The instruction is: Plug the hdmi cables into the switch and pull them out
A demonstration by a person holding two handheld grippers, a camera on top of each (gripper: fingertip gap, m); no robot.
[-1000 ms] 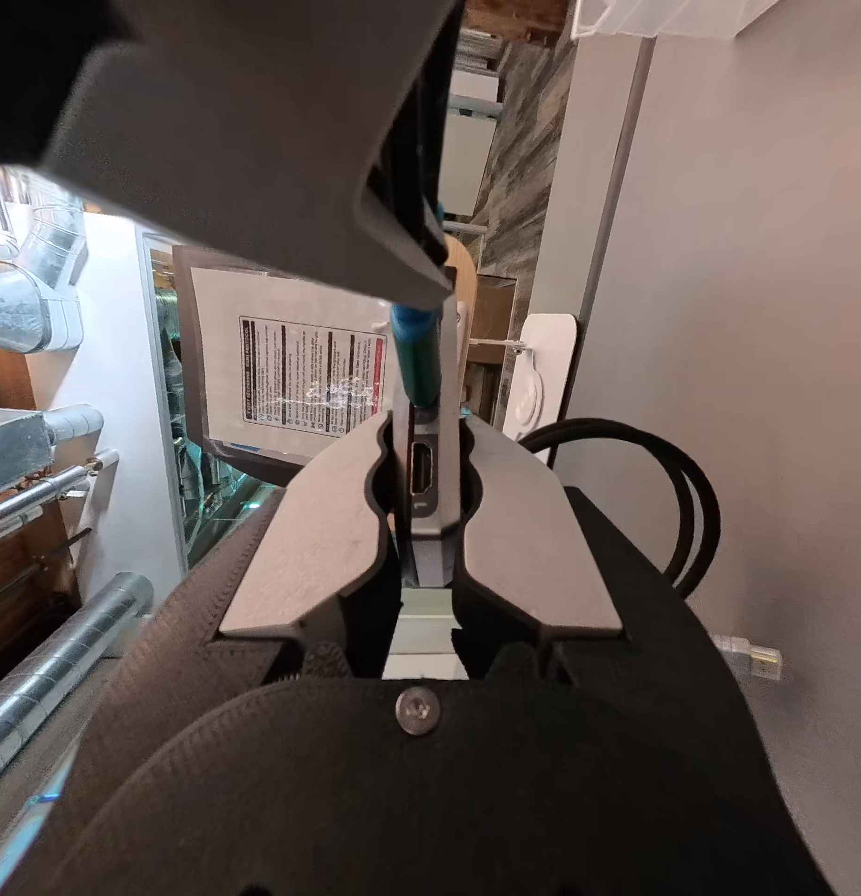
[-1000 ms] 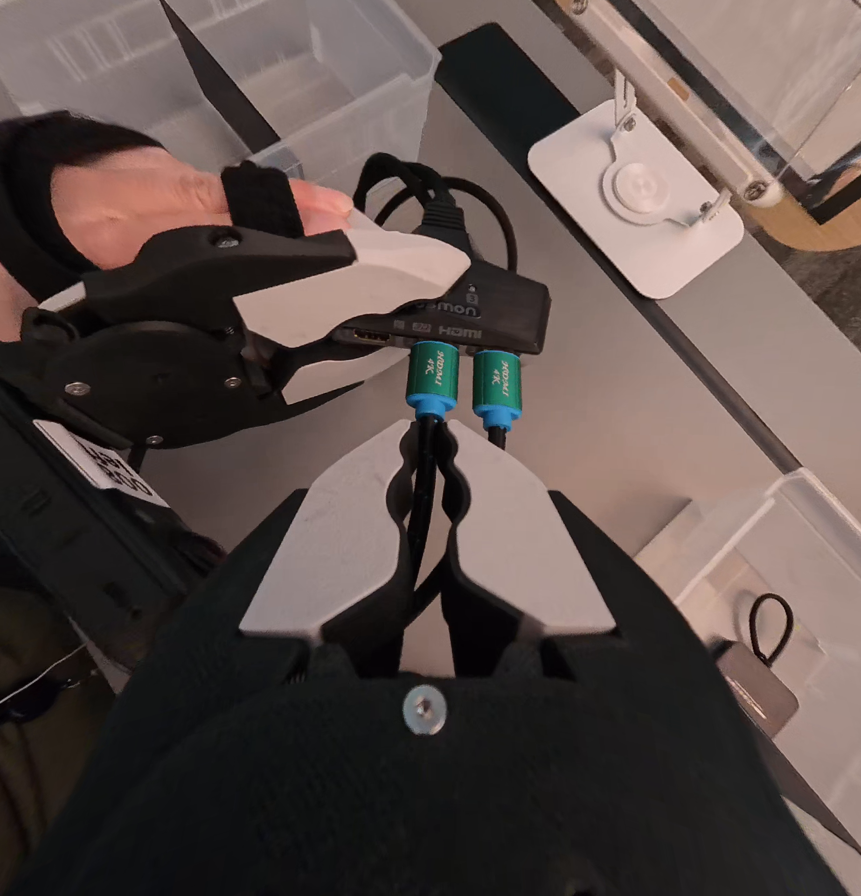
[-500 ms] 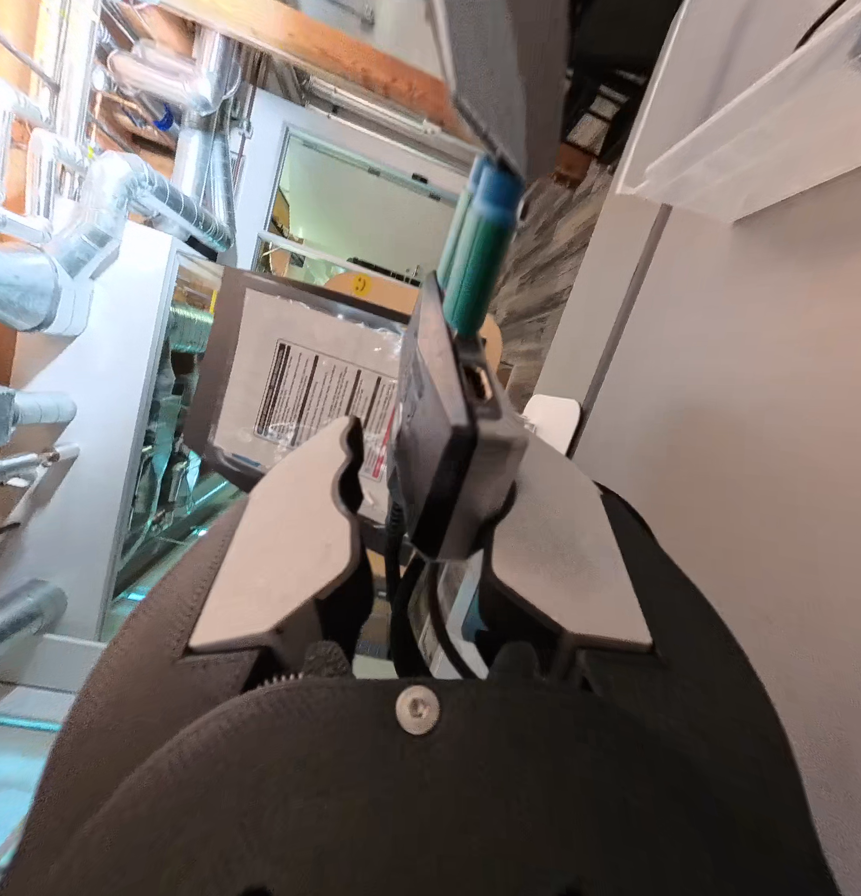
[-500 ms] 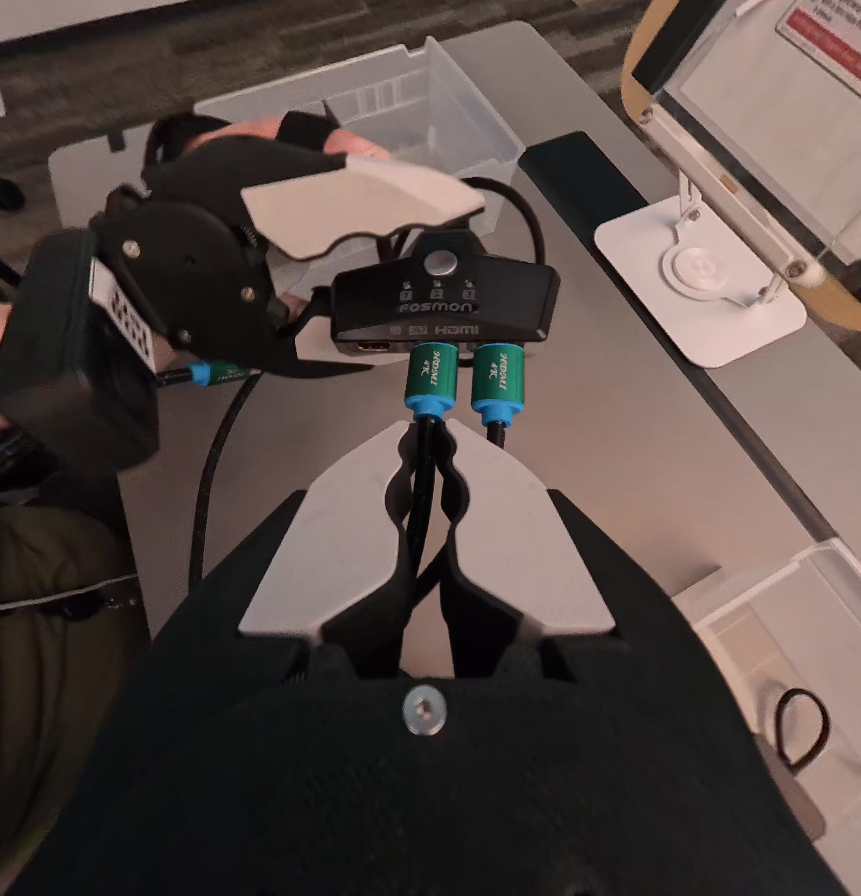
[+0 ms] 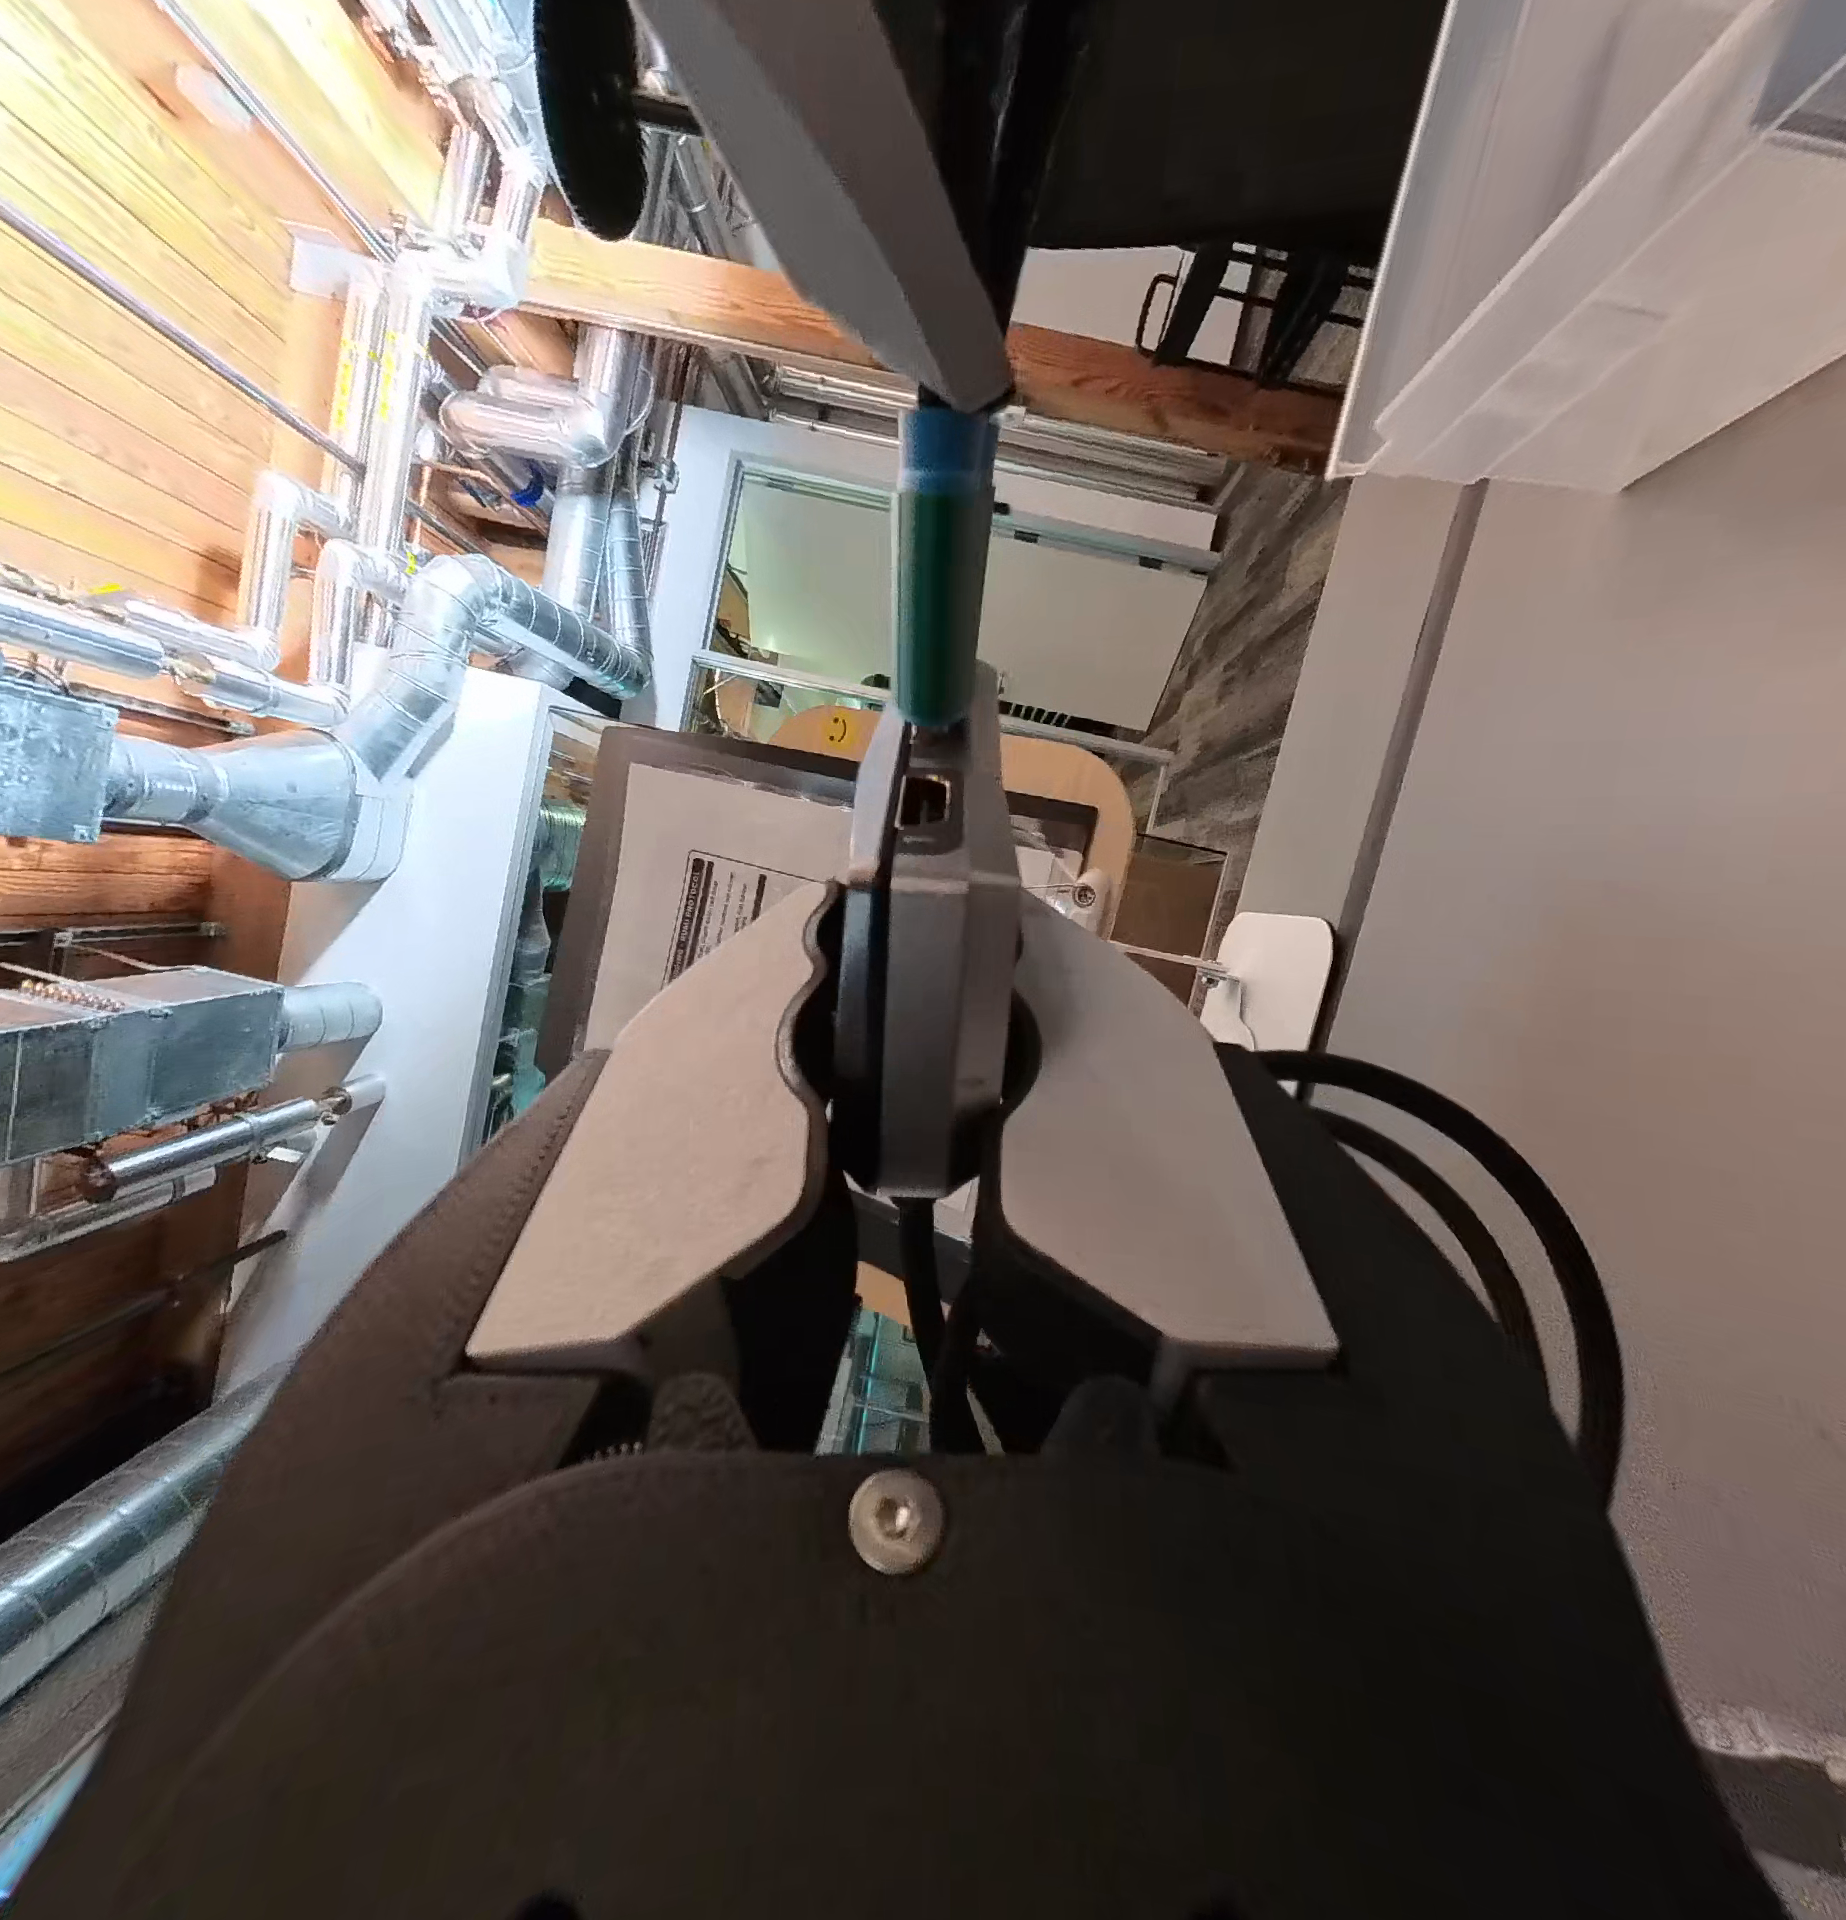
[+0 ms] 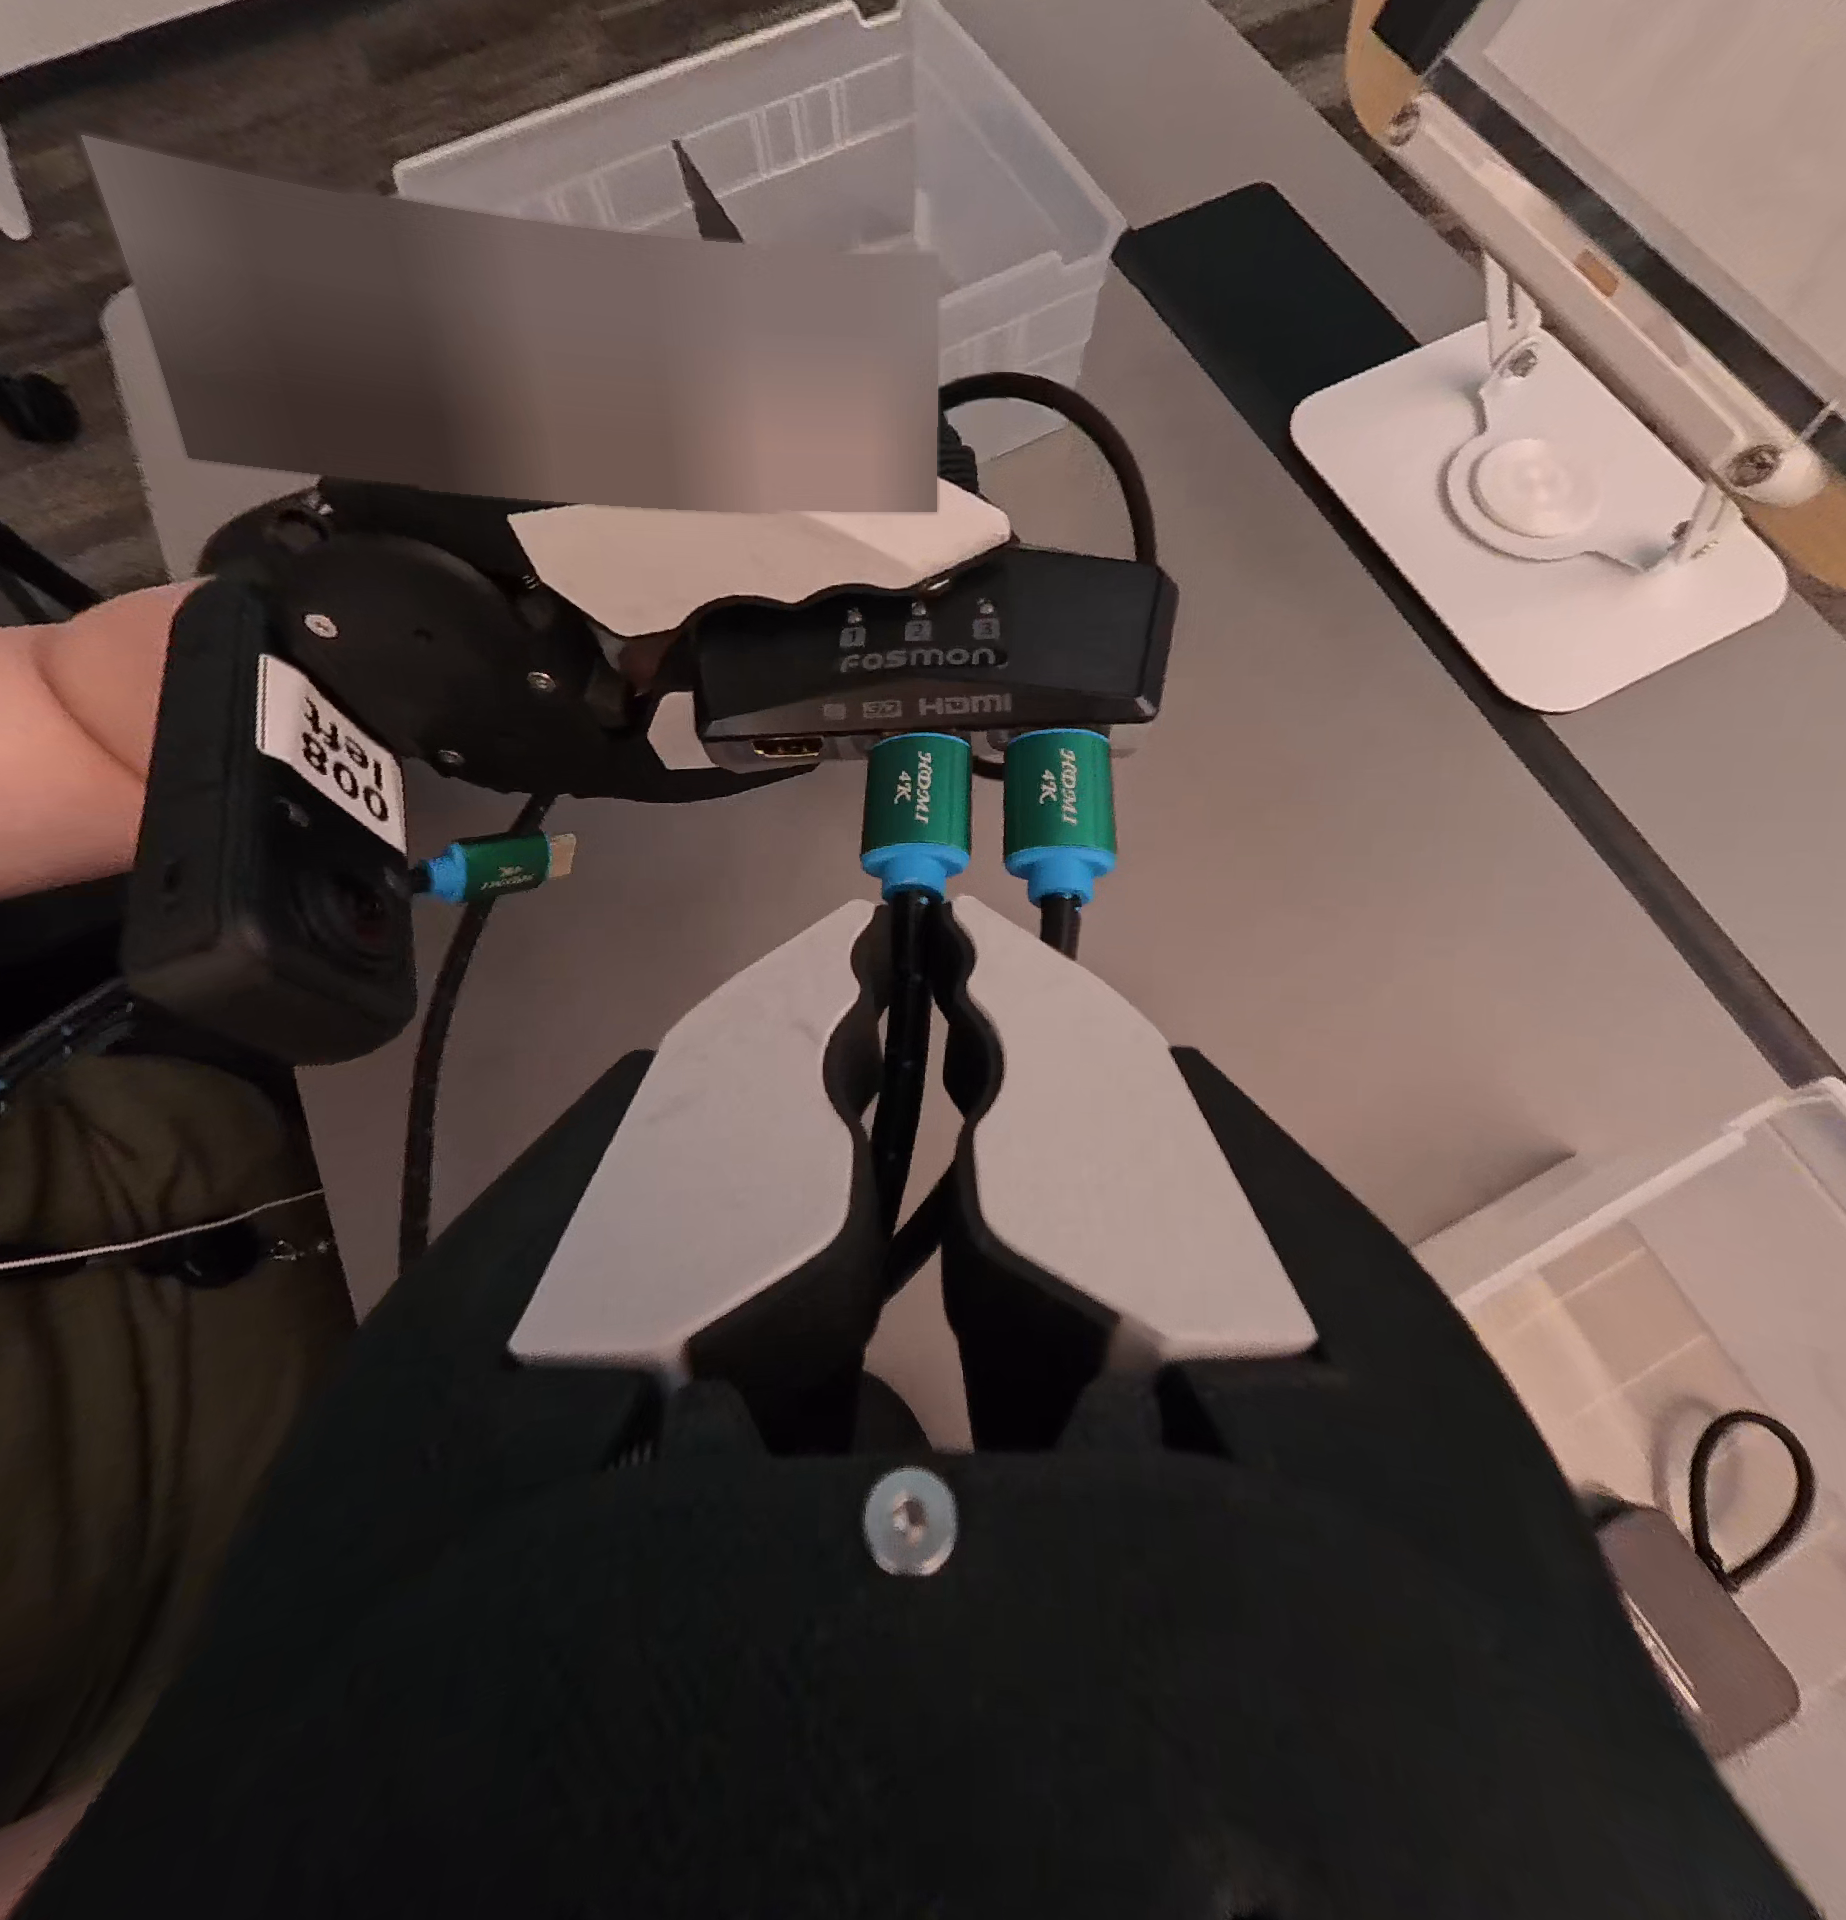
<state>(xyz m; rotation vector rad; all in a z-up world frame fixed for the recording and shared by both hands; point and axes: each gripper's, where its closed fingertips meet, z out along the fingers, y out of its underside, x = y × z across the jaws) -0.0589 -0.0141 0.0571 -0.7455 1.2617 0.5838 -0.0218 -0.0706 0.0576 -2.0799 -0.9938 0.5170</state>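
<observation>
The black HDMI switch [image 6: 1054, 655] is held above the grey table [image 6: 1366, 935]. My left gripper [image 6: 784, 649] is shut on its left end. In the left wrist view the switch [image 5: 924, 997] stands edge-on between the shut fingers of my left gripper [image 5: 919, 935]. Two green-and-blue HDMI plugs [image 6: 917, 800] [image 6: 1059, 800] sit in its front ports. The leftmost port [image 6: 789, 746] is empty. My right gripper [image 6: 911, 920] is shut on the black cable [image 6: 903, 1039] just behind the middle plug. A third plug [image 6: 503, 868] lies loose on the table.
A clear plastic bin [image 6: 1002, 208] stands at the back and another [image 6: 1677, 1299] at the right with a small cable loop inside. A white stand base [image 6: 1542, 520] sits at the far right beside a dark strip [image 6: 1262, 281]. Black cable loops [image 5: 1501, 1247] hang by the switch.
Half a second ago my left gripper was open around the tilted switch. It has now closed on it again and the switch sits level. My right gripper has stayed shut on the cable.
</observation>
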